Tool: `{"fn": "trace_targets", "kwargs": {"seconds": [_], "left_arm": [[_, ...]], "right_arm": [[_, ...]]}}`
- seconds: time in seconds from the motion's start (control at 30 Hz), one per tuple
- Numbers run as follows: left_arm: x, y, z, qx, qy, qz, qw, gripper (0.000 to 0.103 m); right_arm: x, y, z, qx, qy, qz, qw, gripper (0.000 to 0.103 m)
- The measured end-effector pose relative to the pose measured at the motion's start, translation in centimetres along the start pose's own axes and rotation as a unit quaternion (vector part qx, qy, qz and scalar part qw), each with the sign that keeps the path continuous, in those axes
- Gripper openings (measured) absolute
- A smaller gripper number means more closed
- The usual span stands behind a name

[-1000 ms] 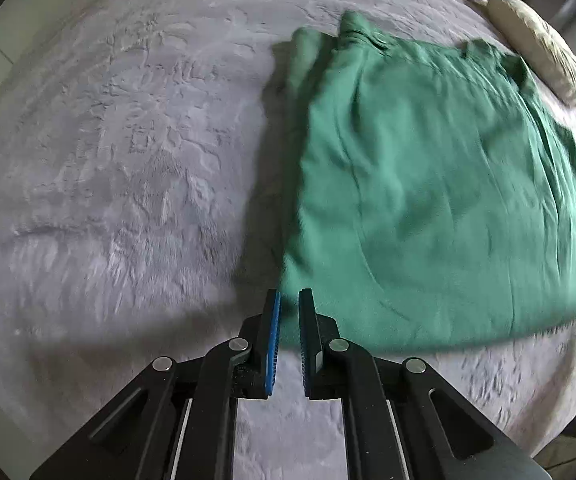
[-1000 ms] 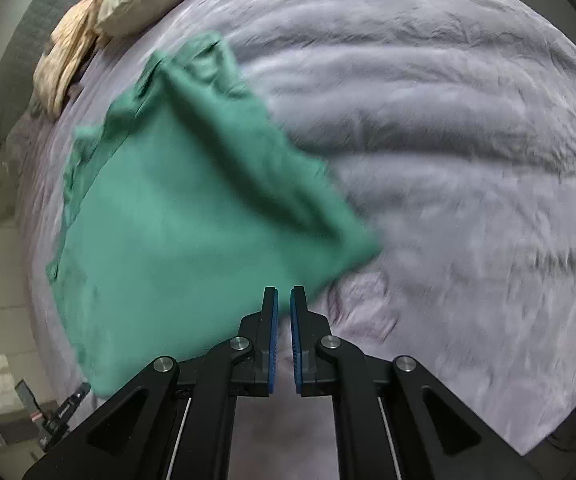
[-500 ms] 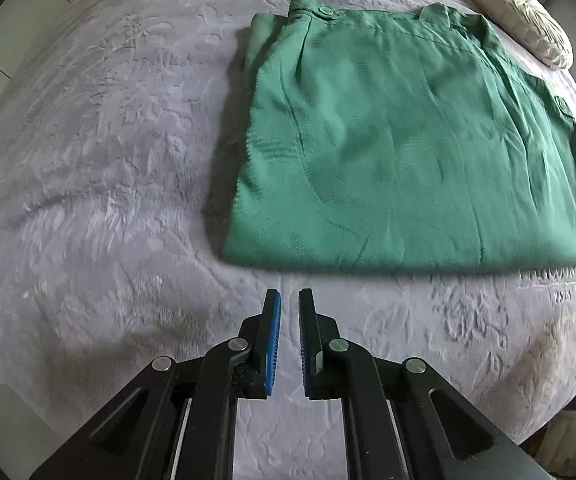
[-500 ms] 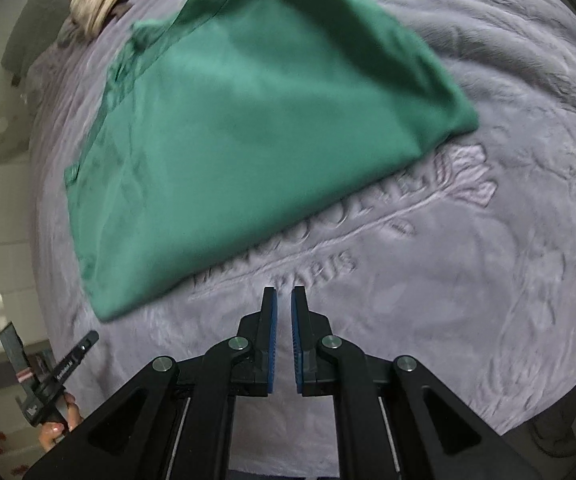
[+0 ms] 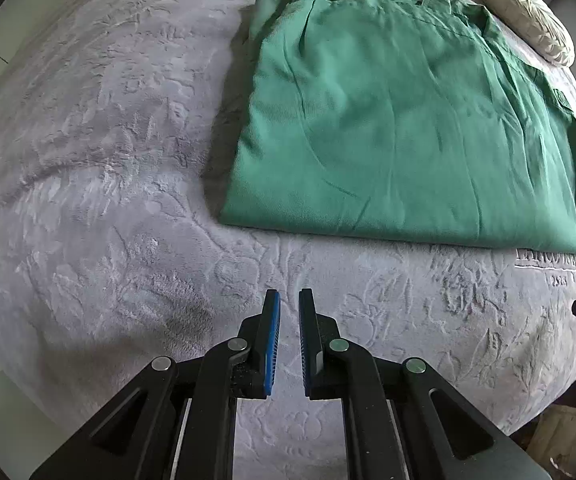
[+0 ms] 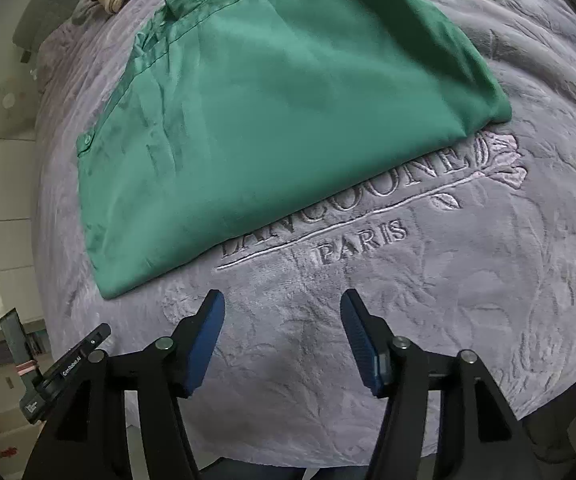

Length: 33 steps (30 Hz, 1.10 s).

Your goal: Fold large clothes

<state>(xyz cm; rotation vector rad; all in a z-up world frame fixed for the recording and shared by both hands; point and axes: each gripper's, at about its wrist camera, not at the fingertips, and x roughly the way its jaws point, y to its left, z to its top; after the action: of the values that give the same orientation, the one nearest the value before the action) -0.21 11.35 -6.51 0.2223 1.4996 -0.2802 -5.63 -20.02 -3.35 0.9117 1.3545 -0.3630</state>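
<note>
Grey bed blanket (image 5: 100,184) carries folded green garment (image 5: 400,120); our left hand-held gripper (image 5: 289,340) pressed together, right hand-held gripper (image 6: 282,336) just spreading, empty; next fold needs regrasping an edge.

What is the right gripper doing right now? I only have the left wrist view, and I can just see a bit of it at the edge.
Observer: The right gripper has just been opening. Its jaws stand wide apart with nothing between them, over the bare grey blanket.
Operator: Is it touching the folded green garment?
Observer: No. The green garment lies beyond its fingertips, clear of both. A strip of blanket with embroidered lettering shows between them.
</note>
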Motion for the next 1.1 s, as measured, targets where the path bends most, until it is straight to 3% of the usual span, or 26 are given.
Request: {"fn": "trace_targets", "kwargs": {"seconds": [0.1, 0.17, 0.27, 0.3, 0.33, 0.4, 0.73, 0.83, 1.1], "left_arm": [[-0.5, 0.1, -0.6, -0.003, -0.001, 0.001, 1.0000, 0.011], [-1.0, 0.2, 1.7, -0.003, 0.000, -0.003, 1.0000, 0.011], [-1.4, 0.2, 2.3, 0.000, -0.003, -0.003, 1.0000, 0.011], [-1.5, 0.3, 3.1, 0.001, -0.004, -0.001, 1.0000, 0.031], [-1.5, 1.0, 3.5, -0.001, -0.006, 0.002, 1.0000, 0.100], [-1.9, 1.1, 3.5, -0.013, -0.027, 0.011, 0.9995, 0.102], [-2.7, 0.8, 4.5, 0.007, -0.046, 0.010, 0.9989, 0.102], [-2.4, 0.7, 4.3, 0.001, -0.041, 0.008, 0.9991, 0.102], [-1.5, 1.0, 4.0, 0.000, -0.027, -0.014, 0.9995, 0.102]], "right_arm": [[0.1, 0.3, -0.1, -0.003, 0.001, -0.001, 1.000, 0.069], [0.1, 0.5, -0.2, -0.005, 0.001, -0.001, 1.000, 0.070], [0.2, 0.8, -0.2, -0.007, 0.002, 0.000, 1.000, 0.072], [0.2, 1.0, -0.2, -0.008, 0.001, 0.001, 1.000, 0.073], [0.2, 1.1, -0.2, -0.009, 0.000, 0.001, 1.000, 0.074], [0.2, 1.4, -0.2, -0.013, -0.001, 0.001, 1.000, 0.078], [0.4, 2.6, -0.3, -0.031, -0.010, 0.008, 0.999, 0.082], [0.3, 3.1, -0.3, -0.040, -0.018, 0.002, 0.999, 0.103], [1.2, 4.1, -0.6, -0.053, 0.007, 0.009, 0.999, 0.103]]}}
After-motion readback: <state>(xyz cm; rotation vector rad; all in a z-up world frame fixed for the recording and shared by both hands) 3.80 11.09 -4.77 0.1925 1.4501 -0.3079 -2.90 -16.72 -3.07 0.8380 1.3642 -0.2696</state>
